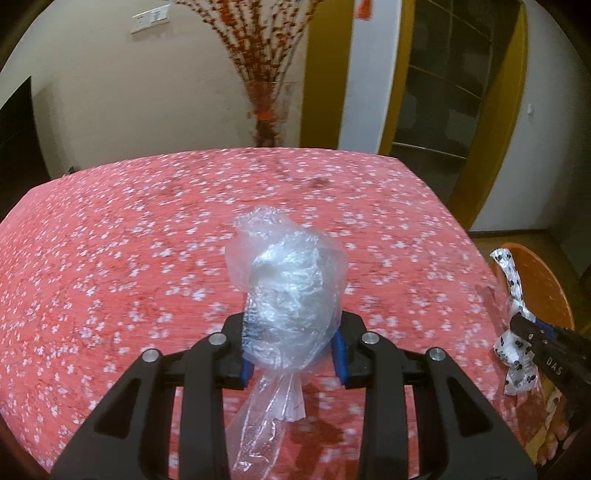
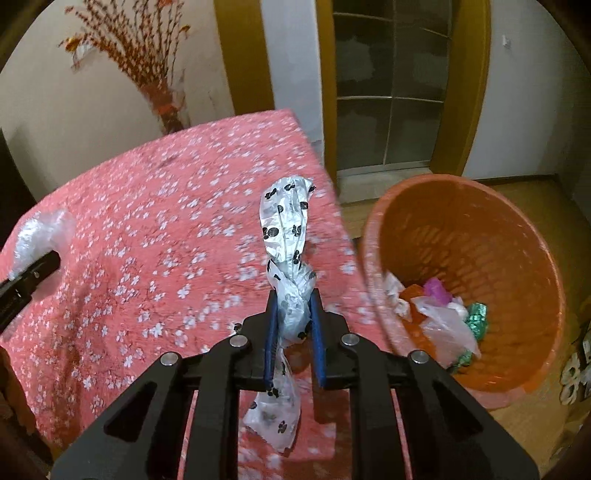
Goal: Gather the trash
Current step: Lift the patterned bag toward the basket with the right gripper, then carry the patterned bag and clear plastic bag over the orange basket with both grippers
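Starting on the left, we've got the left gripper (image 1: 293, 345) clamped onto a crumpled clear plastic bag (image 1: 291, 291). The blue pads (image 1: 339, 350) squeeze the wad from both sides, its bulk bulges out in front of the fingers and a loose tail hangs down below them. It's held up over the table (image 1: 110, 229), which wears a pink cloth dotted with small white blossoms. From the right wrist view we can spot that same clear wad at the far left edge, well apart from everything else.

Behind the table there's a tall bunch of dried orange-red branches (image 1: 262, 62) against the pale wall, and a light switch plate (image 1: 150, 20) up high.

Moving right, our right gripper (image 2: 293, 325) is pinching a twisted white plastic bag with black paw prints (image 2: 286, 225). The pads sit tight on the twisted middle; one end sticks up ahead of the fingers, the other dangles underneath. It's hanging over the right edge of the table.

Furthest right, on the floor just beside the table, sits an orange perforated wastebasket (image 2: 517, 229), tilted toward us in this view. Inside we can see a few bits of rubbish already (image 2: 439, 310): clear plastic, something purple, something green and shiny.
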`<state>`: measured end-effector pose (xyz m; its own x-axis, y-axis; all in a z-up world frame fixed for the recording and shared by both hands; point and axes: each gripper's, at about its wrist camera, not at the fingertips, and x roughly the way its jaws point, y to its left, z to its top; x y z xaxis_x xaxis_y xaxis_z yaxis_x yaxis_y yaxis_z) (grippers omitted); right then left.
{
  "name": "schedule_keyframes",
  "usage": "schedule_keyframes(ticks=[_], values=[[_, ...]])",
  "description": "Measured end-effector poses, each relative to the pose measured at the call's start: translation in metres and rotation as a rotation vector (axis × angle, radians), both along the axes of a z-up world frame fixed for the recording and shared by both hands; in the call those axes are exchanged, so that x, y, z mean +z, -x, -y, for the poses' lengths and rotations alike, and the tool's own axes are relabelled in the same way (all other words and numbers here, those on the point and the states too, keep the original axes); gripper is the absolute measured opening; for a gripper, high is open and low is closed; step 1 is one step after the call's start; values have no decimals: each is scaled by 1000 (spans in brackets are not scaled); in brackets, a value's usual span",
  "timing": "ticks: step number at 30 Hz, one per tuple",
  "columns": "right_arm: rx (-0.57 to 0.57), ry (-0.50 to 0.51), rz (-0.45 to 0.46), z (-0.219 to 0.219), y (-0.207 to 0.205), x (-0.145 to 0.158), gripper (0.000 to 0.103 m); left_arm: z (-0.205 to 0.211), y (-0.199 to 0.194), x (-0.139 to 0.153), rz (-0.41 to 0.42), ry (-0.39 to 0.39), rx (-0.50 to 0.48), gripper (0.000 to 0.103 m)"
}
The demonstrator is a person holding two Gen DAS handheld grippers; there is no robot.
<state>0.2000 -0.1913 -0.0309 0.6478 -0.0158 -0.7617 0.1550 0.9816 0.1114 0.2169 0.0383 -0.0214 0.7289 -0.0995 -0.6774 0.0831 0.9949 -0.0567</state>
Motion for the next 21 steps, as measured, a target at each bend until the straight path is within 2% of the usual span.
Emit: schedule_keyframes(ticks=[13,21], values=[[-110,-34,72,62,41,17,16,89,16,17,21,4,-156,33],[-188,-39,101,105,60,22,16,156,24,18,3,56,-280,33]])
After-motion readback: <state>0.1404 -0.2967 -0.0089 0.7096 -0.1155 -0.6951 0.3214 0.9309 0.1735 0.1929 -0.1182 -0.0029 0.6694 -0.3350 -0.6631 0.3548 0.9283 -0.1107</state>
